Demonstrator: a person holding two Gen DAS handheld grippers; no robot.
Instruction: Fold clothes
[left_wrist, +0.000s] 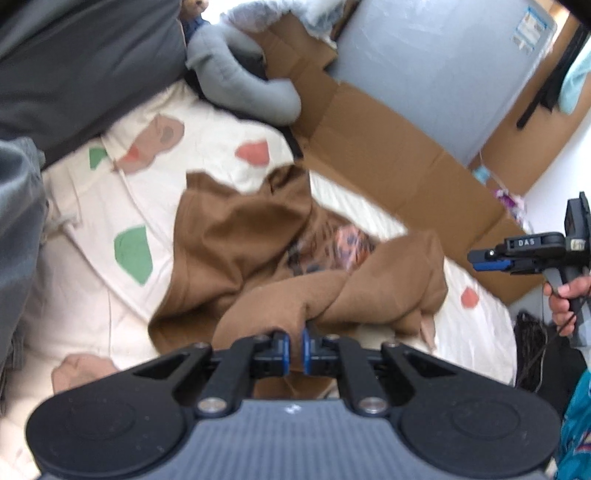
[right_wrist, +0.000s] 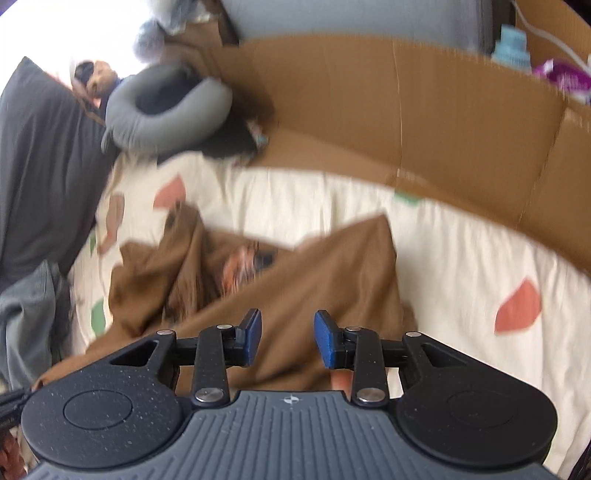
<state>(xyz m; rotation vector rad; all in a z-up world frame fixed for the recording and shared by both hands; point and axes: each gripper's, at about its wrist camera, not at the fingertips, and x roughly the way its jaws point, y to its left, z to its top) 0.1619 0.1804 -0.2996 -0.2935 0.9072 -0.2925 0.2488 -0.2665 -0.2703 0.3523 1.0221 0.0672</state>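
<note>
The crumpled brown cotton garment (left_wrist: 236, 236) lies in a heap on the cream bedsheet with green and coral patches (left_wrist: 92, 229), toward the bed edge that runs along the flattened brown cardboard box (left_wrist: 388, 147), with a printed orange-and-dark patch (left_wrist: 347, 243) showing in its folds. The left gripper (left_wrist: 294, 347) has its fingers drawn narrow, pinching a thick rolled fold of the brown cloth just ahead of the blue pads. The right gripper (right_wrist: 288, 339) hangs over a flatter panel of the same garment with its fingers standing apart and nothing pressed between them; cloth lies under the gap, but whether the pads touch it I cannot tell. The main risk I see is that the left pinch catches several bunched layers instead of one edge, so a lift would likely drag the whole heap and not open it. If the right fingers close on the middle of the panel and not on a hem or corner, the fold line would probably come out crooked. The garment also sits near the bed edge by the cardboard, so a strong pull that way could slide it off the sheet. The grey ring-shaped cushion (right_wrist: 166, 107) and the dark grey pillow (left_wrist: 85, 62) at the far end sit well apart and seem unlikely to interfere.
</note>
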